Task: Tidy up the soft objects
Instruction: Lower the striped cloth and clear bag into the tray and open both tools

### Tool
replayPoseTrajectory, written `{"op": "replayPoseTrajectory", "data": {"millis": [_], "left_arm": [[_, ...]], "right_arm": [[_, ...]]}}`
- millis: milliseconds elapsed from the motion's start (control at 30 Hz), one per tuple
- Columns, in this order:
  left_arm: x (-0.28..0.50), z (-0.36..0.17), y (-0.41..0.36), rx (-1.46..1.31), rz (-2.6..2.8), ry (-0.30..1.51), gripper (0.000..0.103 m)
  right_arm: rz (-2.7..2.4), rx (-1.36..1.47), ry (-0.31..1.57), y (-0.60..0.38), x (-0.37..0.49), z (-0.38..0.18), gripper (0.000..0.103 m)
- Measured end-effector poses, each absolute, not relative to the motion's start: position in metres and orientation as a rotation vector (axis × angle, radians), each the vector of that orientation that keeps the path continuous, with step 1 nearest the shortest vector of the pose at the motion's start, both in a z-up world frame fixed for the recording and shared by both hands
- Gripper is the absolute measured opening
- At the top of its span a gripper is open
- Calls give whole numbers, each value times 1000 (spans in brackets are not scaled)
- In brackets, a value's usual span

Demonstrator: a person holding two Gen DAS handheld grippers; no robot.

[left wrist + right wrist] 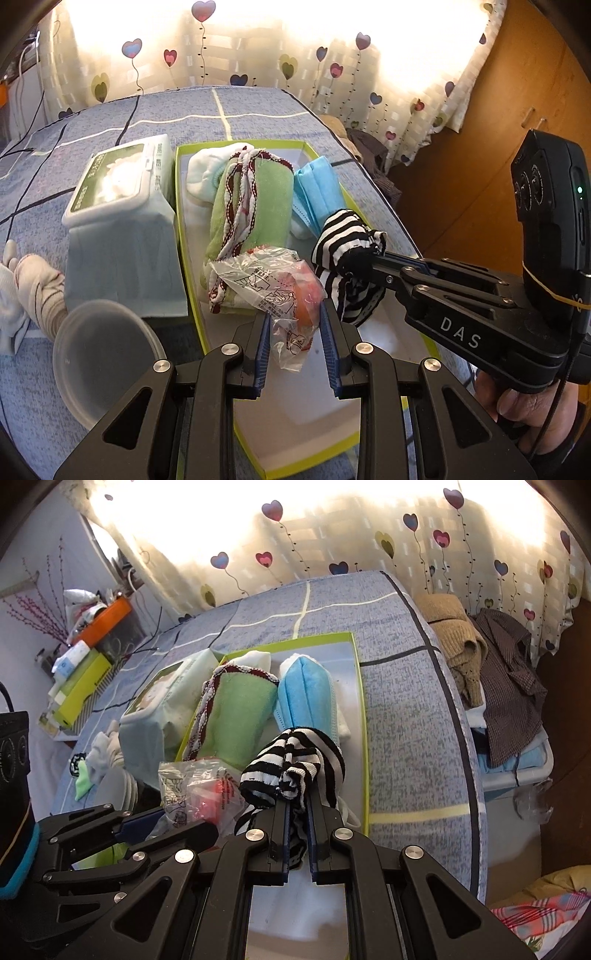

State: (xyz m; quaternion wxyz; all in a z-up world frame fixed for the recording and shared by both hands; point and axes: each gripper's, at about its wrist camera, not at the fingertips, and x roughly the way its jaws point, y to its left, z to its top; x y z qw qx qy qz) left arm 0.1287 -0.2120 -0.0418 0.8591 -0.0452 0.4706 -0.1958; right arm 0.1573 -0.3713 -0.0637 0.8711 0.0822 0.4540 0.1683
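Observation:
A green-rimmed box [176, 206] lies on the bed and holds a green towel [255, 206], blue masks [317, 195] and a white sock [201, 170]. My left gripper [295, 325] is shut on a crinkled clear plastic packet with a red item [288, 295], over the box's near part. My right gripper [298, 808] is shut on a black-and-white striped sock [295, 764], held above the box's right side next to the masks [306, 698]. In the left wrist view the right gripper [380, 258] enters from the right with the striped sock [347, 243].
A wet-wipes pack [122, 206] stands left of the box. A clear plastic lid [99, 354] and loose socks [33, 291] lie at the near left. Clothes [495, 664] hang past the bed's right edge. Boxes [81, 686] sit at the far left.

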Motion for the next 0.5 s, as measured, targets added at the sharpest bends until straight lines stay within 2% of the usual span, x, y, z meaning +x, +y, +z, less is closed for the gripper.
{"op": "replayPoseTrajectory", "data": {"millis": [367, 500], "left_arm": [[140, -41, -214, -117, -400, 984, 27], [136, -42, -212, -120, -408, 989, 27]], "right_arm": [[344, 164, 941, -376, 172, -62, 8], [355, 159, 947, -376, 166, -60, 21]]}}
